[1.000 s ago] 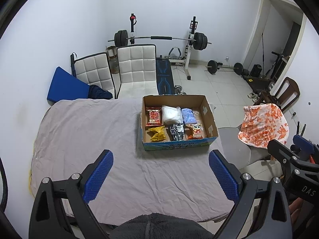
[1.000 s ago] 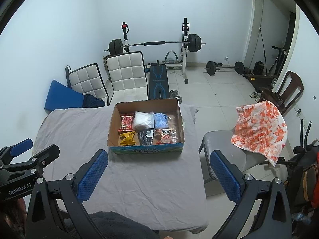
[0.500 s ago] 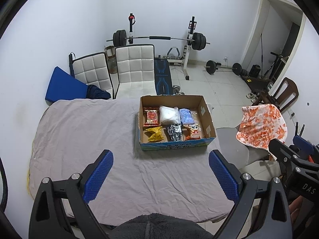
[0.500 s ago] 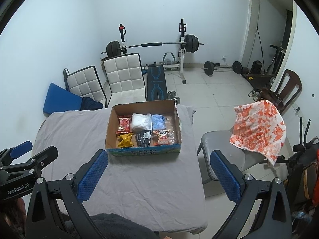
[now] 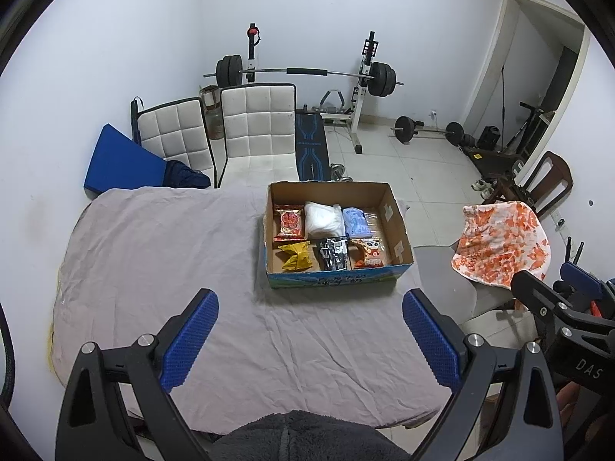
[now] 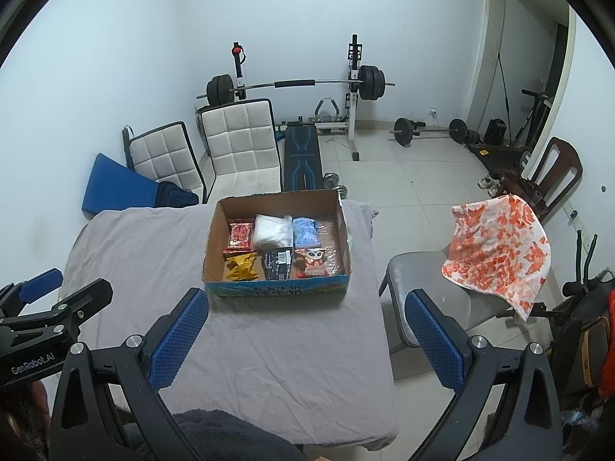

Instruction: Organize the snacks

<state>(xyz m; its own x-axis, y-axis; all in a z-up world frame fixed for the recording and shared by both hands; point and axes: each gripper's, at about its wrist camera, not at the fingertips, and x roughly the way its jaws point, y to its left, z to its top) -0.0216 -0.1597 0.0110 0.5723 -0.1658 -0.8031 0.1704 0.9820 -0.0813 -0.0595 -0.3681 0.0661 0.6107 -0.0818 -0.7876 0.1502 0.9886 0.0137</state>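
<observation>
Holding both grippers high and back from the table (image 5: 153, 269), the person has nothing in either one: the left gripper (image 5: 309, 330) stands with its blue pads wide apart, and the right gripper (image 6: 307, 330) does too. All the snacks in view lie inside the box (image 5: 399, 226), none on the grey cloth around it. That fits a finished tidy as well as a moment before any re-sorting, so I judge no further than this: any reach into the box should come from above, straight down between the cardboard walls, with the pads spread only as wide as one packet, since the packets lie close together and a wide grip would catch a neighbour.

Six packets sit in two rows. The far row has a red packet (image 5: 291, 222), a white bag (image 5: 324, 219) and a blue packet (image 5: 355, 221). The near row has a yellow packet (image 5: 295, 256), a black packet (image 5: 333, 254) and an orange packet (image 5: 371, 252) with a cartoon face. The right part of the box floor shows only something clear and shiny, which I cannot name. The soft bags will likely crumple under a hard squeeze.
</observation>
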